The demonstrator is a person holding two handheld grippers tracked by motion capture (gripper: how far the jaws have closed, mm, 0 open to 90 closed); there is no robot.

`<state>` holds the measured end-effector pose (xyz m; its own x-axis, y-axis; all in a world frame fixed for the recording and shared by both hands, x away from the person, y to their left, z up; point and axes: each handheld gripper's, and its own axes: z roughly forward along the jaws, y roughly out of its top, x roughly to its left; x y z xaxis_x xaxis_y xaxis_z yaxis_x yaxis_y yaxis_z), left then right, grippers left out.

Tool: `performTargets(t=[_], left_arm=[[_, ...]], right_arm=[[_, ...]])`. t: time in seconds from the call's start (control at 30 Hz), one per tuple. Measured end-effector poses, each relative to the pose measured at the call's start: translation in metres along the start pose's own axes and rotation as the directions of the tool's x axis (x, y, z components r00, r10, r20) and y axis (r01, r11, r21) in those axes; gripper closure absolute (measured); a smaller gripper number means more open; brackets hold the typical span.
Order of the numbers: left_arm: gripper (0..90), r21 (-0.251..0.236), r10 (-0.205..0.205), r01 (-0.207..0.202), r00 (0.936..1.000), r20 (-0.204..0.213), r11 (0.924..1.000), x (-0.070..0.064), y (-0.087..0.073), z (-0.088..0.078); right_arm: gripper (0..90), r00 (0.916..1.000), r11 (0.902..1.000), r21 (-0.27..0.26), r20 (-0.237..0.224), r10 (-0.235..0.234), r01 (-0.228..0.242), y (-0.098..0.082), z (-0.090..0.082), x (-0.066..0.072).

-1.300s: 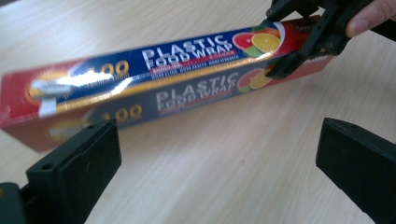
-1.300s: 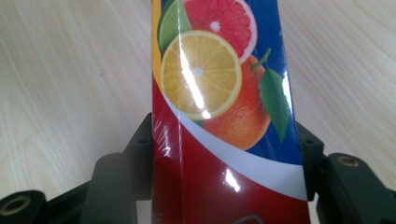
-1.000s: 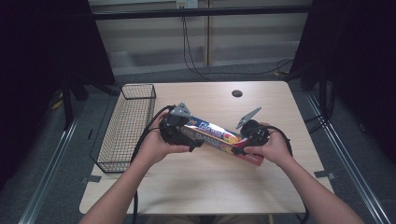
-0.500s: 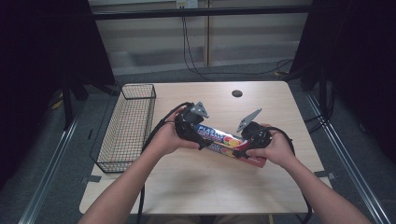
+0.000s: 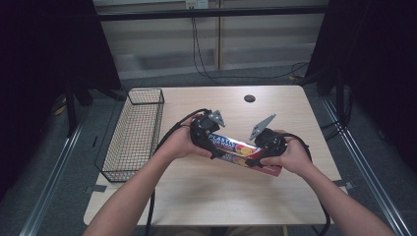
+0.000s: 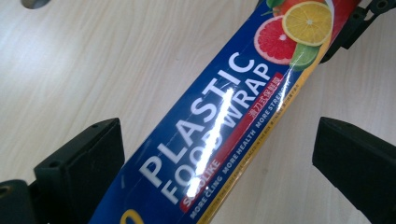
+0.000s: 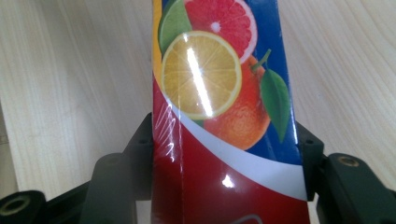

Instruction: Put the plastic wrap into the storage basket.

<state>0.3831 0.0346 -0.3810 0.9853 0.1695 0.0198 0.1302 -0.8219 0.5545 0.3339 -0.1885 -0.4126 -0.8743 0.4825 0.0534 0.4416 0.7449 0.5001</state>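
Left hand-held gripper (image 6: pixel 219 154) jaws just opened wide, box (image 5: pixel 243 152) loose between them. Right hand-held gripper (image 7: pixel 229 154) clamps box's red end; handover to right looks done.

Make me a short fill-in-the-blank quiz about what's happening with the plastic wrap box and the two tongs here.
1. The right tongs are clamped on the ____ end of the plastic wrap box.
2. The left tongs stand ____ around the box, pads off it.
3. The large white words on the box read PLASTIC FOOD ____.
4. The wire basket sits at the table's ____ edge in the high view.

Missing words: red; open; WRAP; left
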Motion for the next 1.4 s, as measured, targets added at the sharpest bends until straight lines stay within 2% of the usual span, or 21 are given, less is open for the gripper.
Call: performTargets(t=[0.03,0.1,0.13,0.17,0.23,0.27,0.3,0.37,0.4,0.43,0.47,0.5,0.57,0.6,0.67,0.7,0.8,1.1,1.17,1.37,1.4], left_arm=[[1.8,-0.003,0.011,-0.011,0.9999,0.011,0.9999,0.0,0.001,0.0],[1.0,-0.014,0.004,-0.003,0.9994,0.033,0.9999,-0.001,0.001,0.003],[1.1,-0.009,0.001,-0.001,0.9996,0.029,1.0,-0.002,0.002,0.004],[1.2,0.001,0.017,-0.017,0.9989,0.043,0.9998,-0.001,0.002,0.005],[1.3,0.002,0.012,-0.012,0.9992,0.04,0.9999,-0.001,0.002,0.006],[1.7,0.014,0.029,-0.03,0.9982,0.053,0.9994,-0.001,0.002,0.007],[1.8,0.014,0.024,-0.025,0.9984,0.051,0.9996,-0.002,0.002,0.009],[4.1,0.035,0.059,-0.061,0.9969,0.053,0.9975,-0.003,0.002,0.01],[4.3,0.031,0.065,-0.067,0.9965,0.052,0.9973,-0.004,0.003,0.011],[5.1,0.053,0.095,-0.099,0.9938,0.058,0.9937,-0.003,0.004,0.01],[5.3,0.05,0.09,-0.093,0.9943,0.058,0.9944,-0.004,0.005,0.011],[5.6,0.06,0.107,-0.11,0.9924,0.061,0.9921,-0.003,0.006,0.011],[6.2,0.064,0.108,-0.112,0.9924,0.059,0.9917,-0.004,0.006,0.012],[6.8,0.081,0.127,-0.132,0.9898,0.066,0.988,-0.004,0.008,0.013],[7.1,0.087,0.127,-0.133,0.9895,0.07,0.9873,-0.005,0.008,0.014],[7.7,0.101,0.142,-0.149,0.9871,0.073,0.9837,-0.005,0.01,0.014],[9.6,0.105,0.158,-0.167,0.9841,0.081,0.9804,-0.005,0.01,0.015],[14.2,0.135,0.161,-0.175,0.9809,0.109,0.9753,-0.005,0.007,0.018],[15.2,0.149,0.167,-0.183,0.9794,0.113,0.9718,-0.005,0.007,0.017],[19.8,0.151,0.168,-0.185,0.9784,0.12,0.9711,-0.004,0.005,0.017],[20.9,0.162,0.176,-0.196,0.9761,0.128,0.9672,-0.004,0.005,0.017]], right_arm=[[42.6,1.0,1.0,0.003,-0.002,0.003,-0.003,0.001,-0.001,0.001],[42.5,0.9999,1.0,0.006,-0.013,0.001,-0.001,0.002,-0.002,0.001],[42.5,0.9999,1.0,0.01,-0.016,0.002,-0.002,0.003,-0.002,0.001],[42.5,0.9999,1.0,0.006,-0.014,-0.007,0.007,0.003,-0.002,0.001],[42.5,0.9998,0.9999,0.007,-0.013,-0.014,0.014,0.004,-0.002,0.001],[42.5,0.9998,0.9998,0.007,-0.015,-0.016,0.016,0.004,-0.004,0.001],[42.5,0.9997,0.9999,0.008,-0.019,-0.013,0.013,0.004,-0.004,0.002],[42.5,0.9995,0.9996,0.007,-0.02,-0.026,0.026,0.005,-0.005,0.002],[42.5,0.9996,0.9996,0.007,-0.015,-0.026,0.026,0.005,-0.005,0.003],[42.5,0.9994,0.9994,0.01,-0.014,-0.032,0.032,0.006,-0.005,0.003],[42.5,0.9994,0.9995,0.013,-0.016,-0.03,0.03,0.006,-0.006,0.004],[42.5,0.9992,0.9993,0.007,-0.013,-0.037,0.037,0.007,-0.006,0.003],[42.5,0.9991,0.9992,0.005,-0.015,-0.038,0.039,0.007,-0.006,0.003],[42.4,0.9986,0.9987,0.008,-0.017,-0.05,0.051,0.008,-0.007,0.003],[42.4,0.9987,0.9987,0.008,-0.014,-0.05,0.05,0.009,-0.008,0.004],[42.4,0.9984,0.9985,0.008,-0.012,-0.055,0.055,0.009,-0.009,0.004],[42.4,0.9983,0.9983,0.013,-0.013,-0.057,0.057,0.009,-0.009,0.004],[42.4,0.9964,0.9964,0.017,-0.018,-0.083,0.083,0.012,-0.009,0.007],[42.4,0.9962,0.9961,0.021,-0.016,-0.085,0.085,0.013,-0.009,0.008],[42.4,0.9951,0.995,0.024,-0.018,-0.097,0.097,0.013,-0.008,0.008],[42.4,0.9948,0.9946,0.026,-0.019,-0.1,0.1,0.013,-0.008,0.009]])
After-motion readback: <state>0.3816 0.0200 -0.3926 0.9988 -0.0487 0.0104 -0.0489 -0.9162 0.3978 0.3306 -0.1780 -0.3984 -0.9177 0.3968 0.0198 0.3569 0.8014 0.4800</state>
